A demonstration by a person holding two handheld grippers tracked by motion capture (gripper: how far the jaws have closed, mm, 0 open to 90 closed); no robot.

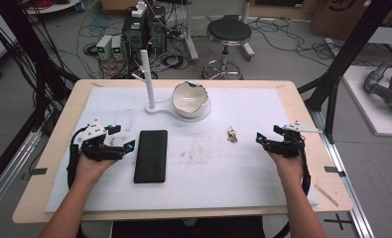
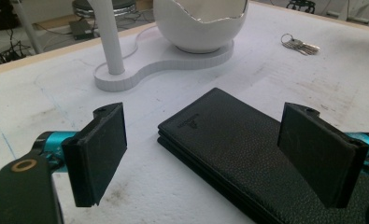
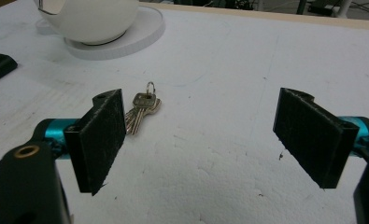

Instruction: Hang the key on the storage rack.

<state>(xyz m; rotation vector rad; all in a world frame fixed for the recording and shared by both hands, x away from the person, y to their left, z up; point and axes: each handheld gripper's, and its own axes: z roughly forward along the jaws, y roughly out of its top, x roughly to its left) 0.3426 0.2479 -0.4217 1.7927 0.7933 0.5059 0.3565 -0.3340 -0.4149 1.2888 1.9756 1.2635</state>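
Two forearms reached in from the near edge, each hand holding a gripper over the white-covered worktop (image 1: 263,178). Jaws of the left gripper (image 1: 121,137) stood wide and empty just beside the black leather wallet (image 1: 151,155), which lay flat on the worktop. Jaws of the right gripper (image 1: 265,136) were likewise wide and empty, near a small bunch of keys (image 1: 231,134). Farther back sat a white bowl (image 1: 190,98) on its stand (image 1: 156,108).
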